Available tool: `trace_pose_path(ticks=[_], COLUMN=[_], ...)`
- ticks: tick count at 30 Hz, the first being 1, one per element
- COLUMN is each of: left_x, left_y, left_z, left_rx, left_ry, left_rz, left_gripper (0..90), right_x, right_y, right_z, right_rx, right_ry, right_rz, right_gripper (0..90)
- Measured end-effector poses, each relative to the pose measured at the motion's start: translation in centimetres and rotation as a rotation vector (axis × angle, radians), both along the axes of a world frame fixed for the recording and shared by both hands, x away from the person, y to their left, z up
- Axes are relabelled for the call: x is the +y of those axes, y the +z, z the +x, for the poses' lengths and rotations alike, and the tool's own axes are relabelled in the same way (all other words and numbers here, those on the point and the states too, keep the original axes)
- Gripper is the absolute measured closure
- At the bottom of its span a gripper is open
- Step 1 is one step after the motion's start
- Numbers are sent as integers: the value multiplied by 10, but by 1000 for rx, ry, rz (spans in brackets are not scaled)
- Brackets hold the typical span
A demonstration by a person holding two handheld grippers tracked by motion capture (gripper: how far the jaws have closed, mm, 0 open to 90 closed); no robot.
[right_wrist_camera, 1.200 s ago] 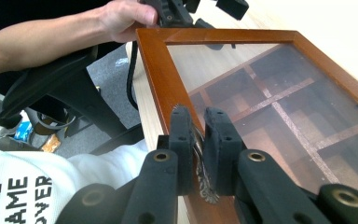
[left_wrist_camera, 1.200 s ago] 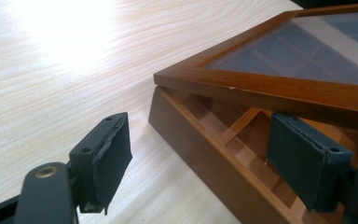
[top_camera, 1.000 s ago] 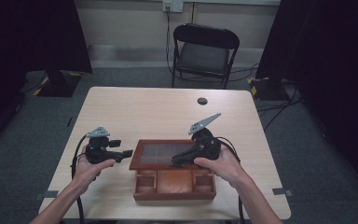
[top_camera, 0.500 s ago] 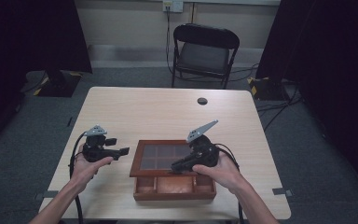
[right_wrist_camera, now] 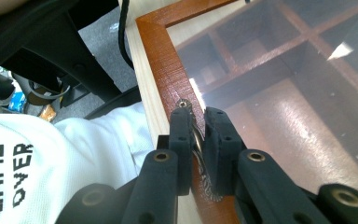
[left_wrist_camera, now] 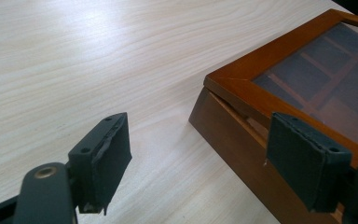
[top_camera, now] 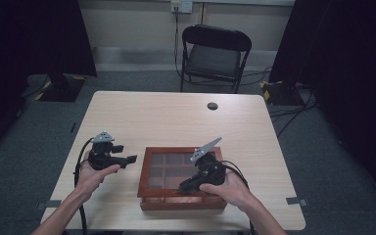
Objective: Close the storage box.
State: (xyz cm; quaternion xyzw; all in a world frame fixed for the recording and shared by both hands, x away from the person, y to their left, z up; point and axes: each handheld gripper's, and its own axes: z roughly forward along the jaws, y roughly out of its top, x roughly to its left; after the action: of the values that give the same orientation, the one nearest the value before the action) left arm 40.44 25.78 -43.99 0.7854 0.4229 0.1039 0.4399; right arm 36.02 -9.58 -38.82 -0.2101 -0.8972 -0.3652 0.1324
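- Your right gripper (top_camera: 185, 188) is down at the near edge of the wooden box (top_camera: 183, 201), jaws pressed together on a small metal pull (right_wrist_camera: 196, 140) fixed to the lid's front rail.
- In the right gripper view the right gripper (right_wrist_camera: 198, 122) has that pull squeezed between its two black pads, with the glass lid (right_wrist_camera: 279, 84) stretching away past it (you can make out the wooden dividers of the compartments through the pane).
- The box sits near the front of the table (top_camera: 176, 117), a little right of centre, and its lid lies flat or nearly so; I cannot tell from above whether it is fully seated.
- In the left gripper view the box (left_wrist_camera: 242, 135) shows a thin dark gap under the lid frame along its side.
- Your left gripper (top_camera: 131, 159) hovers just left of the box, jaws spread and nothing between them, pointing right toward the box's left side.
- From the left gripper (left_wrist_camera: 200, 158) itself, the right pad overlaps the box's corner in the picture and the left pad hangs over bare table (left_wrist_camera: 98, 60) (whether the right pad touches the wood, I cannot tell).
- A small dark round thing (top_camera: 212, 105) lies at the far side of the table, well apart from the box.
- A folding chair (top_camera: 214, 56) stands beyond the far edge.
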Motion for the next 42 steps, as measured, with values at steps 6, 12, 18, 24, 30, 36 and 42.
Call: trace_pose_path(ticks=[6, 12, 18, 24, 30, 36, 42], left_x=[-1, -1, 0, -2, -1, -1, 0], left_y=[1, 1, 1, 1, 0, 0, 1], left_z=[-1, -1, -1, -1, 0, 0, -1], left_rx=[-9, -9, -12, -8, -6, -2, 9], left_ry=[-14, -9, -12, -13, -15, -15, -3], left_rz=[-3, -8, -5, -5, 2, -4, -7], left_gripper=[209, 209, 209, 209, 209, 209, 217], right_x=[4, 13, 16, 18, 17, 12, -4], right_y=[-13, -20, -29, -35, -37, -39, -21], right_z=[-2, -2, -1, -2, -1, -4, 5], right_rx=[13, 28, 43, 52, 59, 38, -57], right_ry=[15, 16, 28, 24, 22, 9, -151], right_rz=[-28, -39, -58, -74, -59, -20, 61], right_gripper=[825, 830, 832, 833, 834, 734, 530])
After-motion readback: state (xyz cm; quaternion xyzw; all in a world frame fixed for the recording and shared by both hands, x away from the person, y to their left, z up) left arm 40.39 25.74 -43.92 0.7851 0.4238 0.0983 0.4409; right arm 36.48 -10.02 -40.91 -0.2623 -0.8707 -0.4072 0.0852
